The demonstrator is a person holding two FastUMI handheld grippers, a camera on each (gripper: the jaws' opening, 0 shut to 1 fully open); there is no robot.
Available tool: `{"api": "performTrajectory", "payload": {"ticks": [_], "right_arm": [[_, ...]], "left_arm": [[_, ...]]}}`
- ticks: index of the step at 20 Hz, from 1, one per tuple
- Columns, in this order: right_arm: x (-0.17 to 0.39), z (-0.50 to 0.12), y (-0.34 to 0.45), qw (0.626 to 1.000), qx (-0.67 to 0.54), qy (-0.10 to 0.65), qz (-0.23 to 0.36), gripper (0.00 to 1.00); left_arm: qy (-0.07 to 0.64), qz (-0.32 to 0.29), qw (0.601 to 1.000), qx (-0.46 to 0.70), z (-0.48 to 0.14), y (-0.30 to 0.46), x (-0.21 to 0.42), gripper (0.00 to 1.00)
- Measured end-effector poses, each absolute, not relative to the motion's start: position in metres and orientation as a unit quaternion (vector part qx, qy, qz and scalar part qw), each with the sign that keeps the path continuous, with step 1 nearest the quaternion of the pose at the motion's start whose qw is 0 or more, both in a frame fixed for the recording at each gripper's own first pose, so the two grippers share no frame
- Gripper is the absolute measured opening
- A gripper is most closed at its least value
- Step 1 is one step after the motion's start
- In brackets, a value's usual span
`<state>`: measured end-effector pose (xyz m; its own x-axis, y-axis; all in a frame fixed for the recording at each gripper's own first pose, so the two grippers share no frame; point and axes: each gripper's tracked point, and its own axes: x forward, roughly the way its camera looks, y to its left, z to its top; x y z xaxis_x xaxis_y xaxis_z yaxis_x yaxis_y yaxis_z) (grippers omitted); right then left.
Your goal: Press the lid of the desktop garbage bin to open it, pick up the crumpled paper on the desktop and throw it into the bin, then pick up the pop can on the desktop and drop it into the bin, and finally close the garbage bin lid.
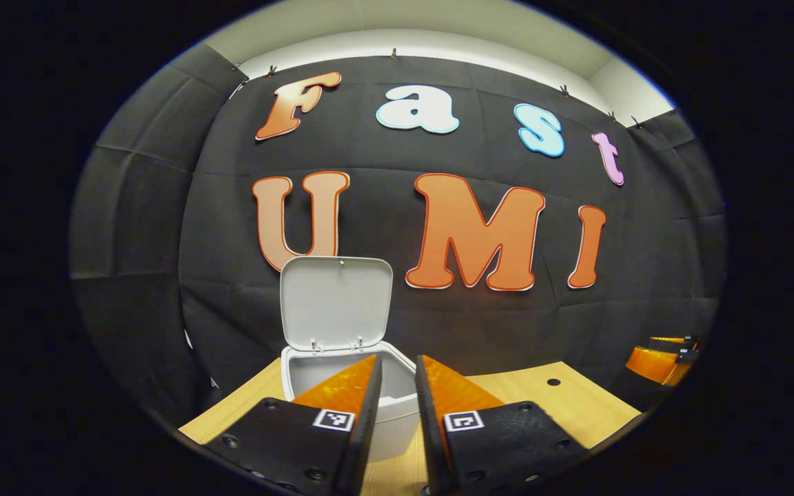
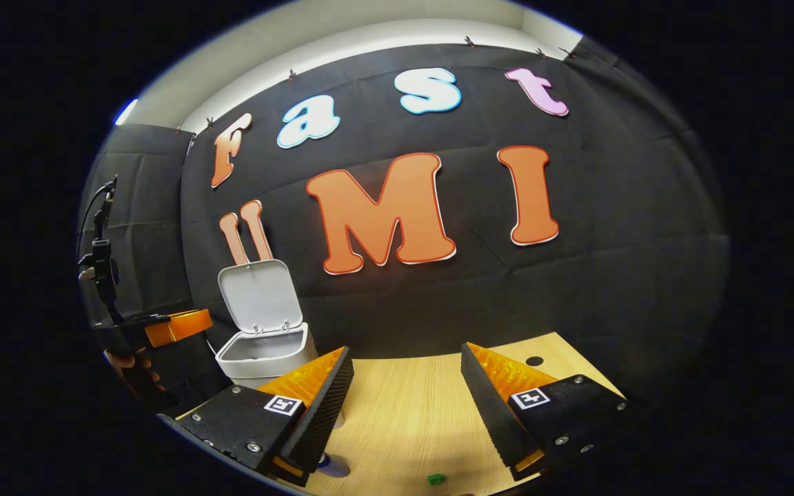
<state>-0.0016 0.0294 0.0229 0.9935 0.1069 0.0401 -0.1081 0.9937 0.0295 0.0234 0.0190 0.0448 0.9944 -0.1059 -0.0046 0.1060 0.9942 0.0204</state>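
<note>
The bin (image 1: pixel 342 386) stands on the desk (image 1: pixel 576 406) near its back left corner, close to the cloth wall, with its lid (image 1: pixel 336 303) swung up and standing upright on the hinges at the bin's rear edge. In the left gripper view the left gripper (image 1: pixel 398 375) hangs just in front of the open bin, its fingers drawn nearly together with only a narrow gap between them and nothing in that gap. What lies inside the bin I cannot tell from here; only the pale inner wall shows.

In the right gripper view the same bin (image 2: pixel 266 355) sits at the left, lid (image 2: pixel 259 295) up, and left of it the other gripper shows with a hand (image 2: pixel 136 372) wrapped round its handle. The right gripper (image 2: pixel 405 365) is over the middle of the desk (image 2: pixel 411 406), well apart from the bin, its fingers spread wide with bare wood between them, holding nothing. A small round hole (image 2: pixel 534 361) marks the desk near its back right corner, and a small green scrap (image 2: pixel 436 477) lies at the front edge.
</note>
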Motion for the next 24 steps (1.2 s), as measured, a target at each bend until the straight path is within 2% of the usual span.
{"api": "performTrajectory", "payload": {"ticks": [1, 4, 6, 10, 15, 24], "right_arm": [[-0.002, 0.028, 0.027, 0.998, -0.006, -0.033, 0.046, 0.94], [-0.003, 0.024, 0.028, 0.998, -0.025, -0.035, 0.047, 0.94], [-0.002, 0.016, 0.022, 0.999, -0.026, -0.022, 0.041, 0.94], [0.002, -0.008, 0.006, 0.999, -0.03, 0.014, 0.028, 0.94], [0.006, -0.064, -0.009, 0.994, -0.052, 0.092, 0.017, 0.94], [-0.009, -0.219, -0.008, 0.957, -0.054, 0.284, 0.032, 0.95]], "left_arm": [[0.003, -0.056, 0.998, 0.012, 0.044, 0.018, 0.022, 0.4], [-0.001, -0.064, 0.998, 0.014, 0.046, 0.013, 0.019, 0.74], [-0.003, -0.067, 0.998, 0.016, 0.044, 0.01, 0.017, 0.86], [0.006, -0.065, 0.998, 0.021, 0.031, 0.013, 0.02, 0.94], [0.028, -0.065, 0.997, 0.022, 0.012, 0.021, 0.026, 0.94], [0.072, -0.066, 0.995, 0.033, -0.03, 0.038, 0.03, 0.94]]}}
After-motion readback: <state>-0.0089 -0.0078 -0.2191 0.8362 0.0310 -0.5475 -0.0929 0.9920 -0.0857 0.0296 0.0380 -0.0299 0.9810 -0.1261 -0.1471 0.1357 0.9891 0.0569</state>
